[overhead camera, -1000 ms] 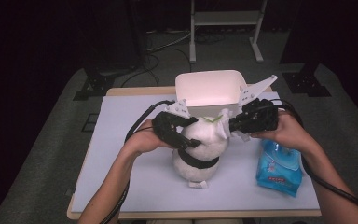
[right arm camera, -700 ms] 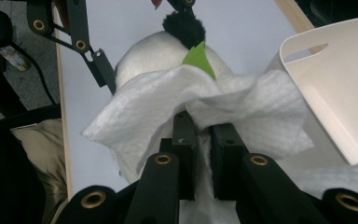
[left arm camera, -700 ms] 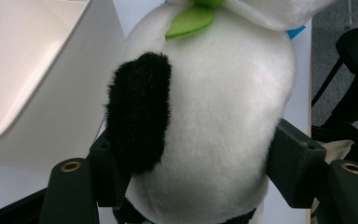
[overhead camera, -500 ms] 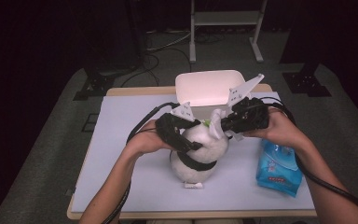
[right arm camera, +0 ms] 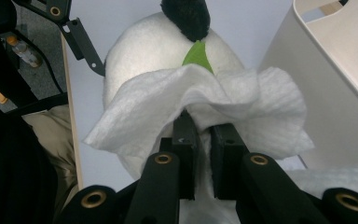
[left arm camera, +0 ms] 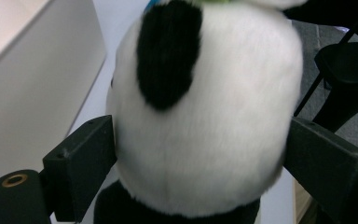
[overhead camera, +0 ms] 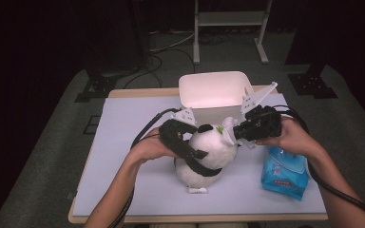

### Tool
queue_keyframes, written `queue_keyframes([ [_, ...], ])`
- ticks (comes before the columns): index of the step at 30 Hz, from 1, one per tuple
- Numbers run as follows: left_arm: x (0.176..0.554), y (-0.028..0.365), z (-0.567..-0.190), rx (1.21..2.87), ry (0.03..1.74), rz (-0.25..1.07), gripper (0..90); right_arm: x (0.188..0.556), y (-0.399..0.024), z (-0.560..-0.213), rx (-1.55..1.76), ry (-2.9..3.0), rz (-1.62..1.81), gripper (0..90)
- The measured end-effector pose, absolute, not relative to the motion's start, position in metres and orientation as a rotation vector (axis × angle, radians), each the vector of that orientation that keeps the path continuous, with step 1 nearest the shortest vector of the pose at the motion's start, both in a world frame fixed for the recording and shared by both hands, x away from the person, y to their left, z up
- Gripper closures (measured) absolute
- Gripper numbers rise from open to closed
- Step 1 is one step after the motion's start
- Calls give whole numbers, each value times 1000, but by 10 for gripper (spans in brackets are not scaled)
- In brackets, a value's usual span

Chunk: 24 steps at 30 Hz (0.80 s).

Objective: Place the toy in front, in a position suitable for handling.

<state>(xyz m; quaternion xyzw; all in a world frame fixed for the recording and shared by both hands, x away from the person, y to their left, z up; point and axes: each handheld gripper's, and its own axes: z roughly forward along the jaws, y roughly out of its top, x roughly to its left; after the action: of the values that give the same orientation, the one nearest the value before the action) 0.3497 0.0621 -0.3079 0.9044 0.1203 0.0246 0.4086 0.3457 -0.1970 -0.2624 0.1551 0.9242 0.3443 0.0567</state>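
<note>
Panda plush [overhead camera: 211,149] sits upright near the middle of the table [overhead camera: 123,190] in the high view, just in front of the white bin [overhead camera: 214,90] at the far edge; a blue wipes pack [overhead camera: 284,173] lies toward the right edge. The left gripper [overhead camera: 190,145] flanks its head, the right gripper [overhead camera: 240,133] at its face.

In the left gripper view the jaws have just been opening and stand wide either side of the panda's head [left arm camera: 200,107].

In the right gripper view the jaws are nearly closed, pinching a white wipe [right arm camera: 196,105] against the panda's head.
</note>
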Motion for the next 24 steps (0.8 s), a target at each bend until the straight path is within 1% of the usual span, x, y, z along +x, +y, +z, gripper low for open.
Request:
queue_keyframes([
  [7, 352, 60, -323, 2269, 302, 4, 82, 345, -205, -266, 496, 2809, 1029, 813],
  [11, 355, 55, -333, 2268, 288, -38, 52, 344, -207, -268, 508, 2812, 1017, 813],
  [13, 357, 54, -337, 2247, 294, -46, 61, 344, -207, -270, 519, 2813, 1006, 813],
  [16, 358, 57, -336, 2207, 292, -44, 214, 344, -211, -272, 534, 2804, 1005, 814],
  [17, 358, 57, -335, 2204, 298, -51, 244, 345, -213, -273, 541, 2800, 1020, 814],
  [19, 357, 58, -332, 2210, 312, -47, 278, 345, -214, -273, 548, 2800, 1040, 814],
  [24, 356, 61, -320, 2236, 328, -9, 320, 347, -215, -270, 554, 2758, 1120, 814],
])
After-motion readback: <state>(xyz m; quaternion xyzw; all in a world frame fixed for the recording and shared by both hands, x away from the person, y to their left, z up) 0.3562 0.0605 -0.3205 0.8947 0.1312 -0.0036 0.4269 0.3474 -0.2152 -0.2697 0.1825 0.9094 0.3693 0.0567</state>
